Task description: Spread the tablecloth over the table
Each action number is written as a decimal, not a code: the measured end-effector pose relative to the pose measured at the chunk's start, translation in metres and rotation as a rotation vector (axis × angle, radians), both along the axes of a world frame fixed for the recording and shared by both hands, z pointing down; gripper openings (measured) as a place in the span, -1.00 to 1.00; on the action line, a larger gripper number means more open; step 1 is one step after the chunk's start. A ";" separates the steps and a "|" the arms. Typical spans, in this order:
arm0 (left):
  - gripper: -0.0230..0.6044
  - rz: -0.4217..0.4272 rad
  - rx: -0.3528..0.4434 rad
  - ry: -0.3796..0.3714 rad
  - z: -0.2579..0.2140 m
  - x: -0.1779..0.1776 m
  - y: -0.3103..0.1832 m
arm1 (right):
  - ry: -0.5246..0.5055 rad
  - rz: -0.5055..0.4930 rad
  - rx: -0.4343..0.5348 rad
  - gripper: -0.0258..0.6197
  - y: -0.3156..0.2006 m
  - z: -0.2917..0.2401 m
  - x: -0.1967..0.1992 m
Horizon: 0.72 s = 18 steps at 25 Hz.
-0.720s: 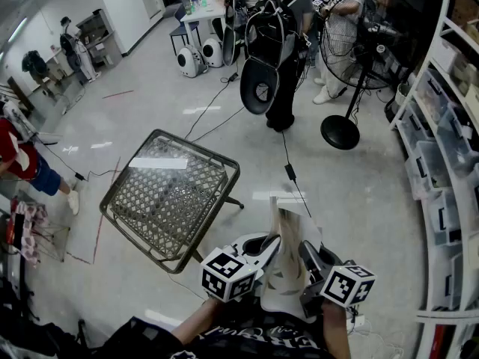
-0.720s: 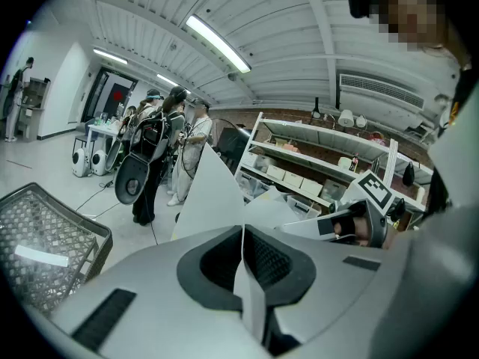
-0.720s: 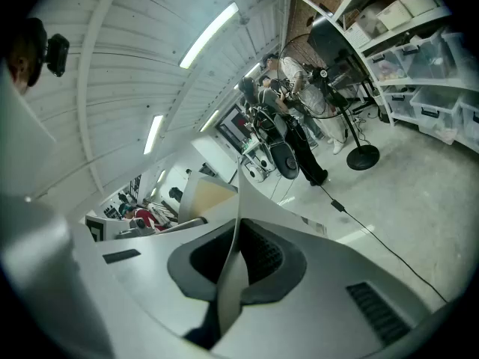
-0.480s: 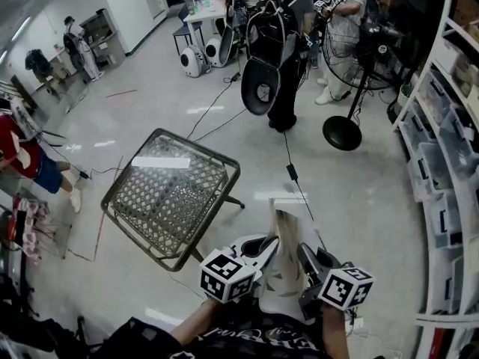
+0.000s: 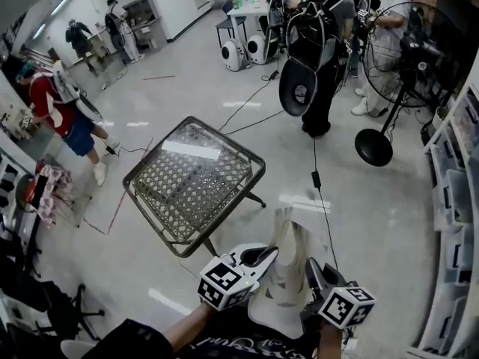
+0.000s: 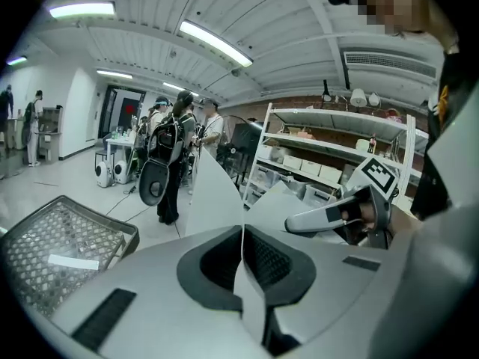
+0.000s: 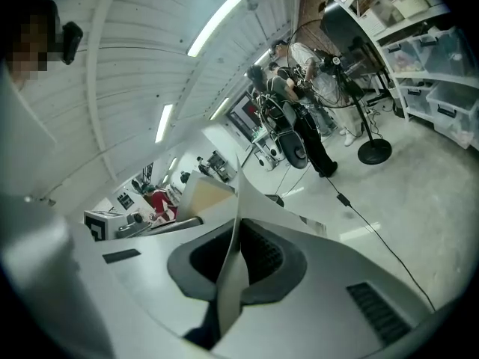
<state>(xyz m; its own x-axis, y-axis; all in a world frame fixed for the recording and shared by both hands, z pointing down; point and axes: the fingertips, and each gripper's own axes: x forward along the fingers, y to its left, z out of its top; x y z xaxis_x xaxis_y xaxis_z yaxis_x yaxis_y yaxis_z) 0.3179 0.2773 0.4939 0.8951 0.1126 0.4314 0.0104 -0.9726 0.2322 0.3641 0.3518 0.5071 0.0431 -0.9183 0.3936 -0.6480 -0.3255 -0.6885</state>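
While the mesh tabletop (image 5: 179, 200) stands bare a little ahead, the pale tablecloth (image 5: 288, 283) hangs bunched close to the person's chest, well apart from it. The left hand-held gripper (image 6: 241, 234) and right hand-held gripper (image 7: 236, 234) each pinch an edge of the fabric, clenched tight, probably ready to carry it over and unfurl it.

— What has been altered in the head view?

— The whole scene has been swung toward 3 o'clock. The table (image 5: 187, 193) is now framed nearer centre, and the fan (image 5: 404, 47) has been carried toward the edge at 2 o'clock.

— And the bystanders?

— The person in red (image 5: 56, 107), earlier cropped at 9 o'clock, is now shown nearly whole at 10 o'clock. The backpack wearer (image 5: 322, 43) has been shifted to 1 o'clock. The right gripper (image 5: 310, 266) is set slightly lower, toward 5 o'clock.
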 end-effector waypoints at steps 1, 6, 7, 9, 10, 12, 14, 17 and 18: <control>-0.86 -0.012 0.002 0.005 0.000 -0.003 -0.002 | -0.007 -0.002 0.002 -0.87 0.000 0.001 0.001; -0.86 -0.055 0.053 0.031 -0.022 -0.022 -0.024 | -0.049 0.014 0.061 -0.87 -0.018 -0.024 -0.004; -0.86 -0.058 0.071 0.035 -0.028 -0.025 -0.030 | -0.057 0.013 0.075 -0.87 -0.023 -0.031 -0.008; -0.86 -0.061 0.102 0.051 -0.038 -0.029 -0.043 | -0.063 0.003 0.095 -0.87 -0.036 -0.042 -0.018; -0.86 -0.062 0.113 0.063 -0.043 -0.031 -0.048 | -0.060 -0.005 0.101 -0.87 -0.042 -0.046 -0.023; -0.86 -0.063 0.126 0.093 -0.050 -0.037 -0.061 | -0.043 -0.016 0.103 -0.87 -0.056 -0.050 -0.036; -0.86 -0.064 0.131 0.124 -0.056 -0.046 -0.077 | -0.014 -0.010 0.097 -0.87 -0.072 -0.051 -0.048; -0.86 -0.040 0.159 0.159 -0.065 -0.065 -0.105 | 0.046 0.025 0.096 -0.87 -0.099 -0.058 -0.065; -0.86 -0.025 0.177 0.165 -0.068 -0.074 -0.116 | 0.057 0.038 0.101 -0.87 -0.109 -0.062 -0.074</control>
<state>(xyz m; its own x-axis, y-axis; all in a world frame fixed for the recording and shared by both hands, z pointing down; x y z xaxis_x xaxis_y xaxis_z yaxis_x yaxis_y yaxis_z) 0.2440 0.1611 0.4256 0.9565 0.0256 0.2905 0.0099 -0.9984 0.0554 0.2904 0.2428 0.4449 0.0981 -0.9504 0.2951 -0.6754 -0.2813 -0.6817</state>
